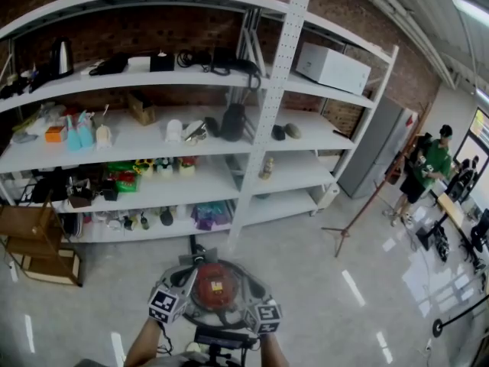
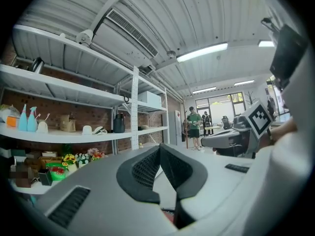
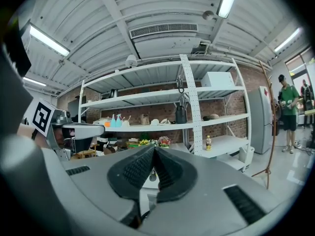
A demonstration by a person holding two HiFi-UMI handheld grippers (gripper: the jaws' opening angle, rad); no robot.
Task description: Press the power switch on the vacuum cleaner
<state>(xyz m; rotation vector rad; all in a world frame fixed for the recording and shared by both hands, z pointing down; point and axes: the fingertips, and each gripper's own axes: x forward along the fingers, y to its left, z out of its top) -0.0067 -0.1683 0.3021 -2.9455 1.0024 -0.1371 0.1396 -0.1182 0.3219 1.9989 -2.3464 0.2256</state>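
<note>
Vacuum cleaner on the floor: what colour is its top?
The round grey vacuum cleaner is red on top. The head view shows it best.

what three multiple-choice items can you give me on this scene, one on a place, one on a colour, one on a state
1. Where is the round red and grey vacuum cleaner?
A. on the top shelf
B. on the pale glossy floor in front of the white metal shelving unit
C. beside the far window

2. What colour is the top of the standing person at the far right?
A. green
B. red
C. yellow

3. How do the jaws of the right gripper stand?
A. wide apart
B. together, with nothing between them
C. clamped on a bottle

Answers:
1 B, as the head view shows it low on the floor before the shelves.
2 A, as the top shows green in the head view.
3 B, as the right gripper view shows the dark pads meeting at the tips.
</note>
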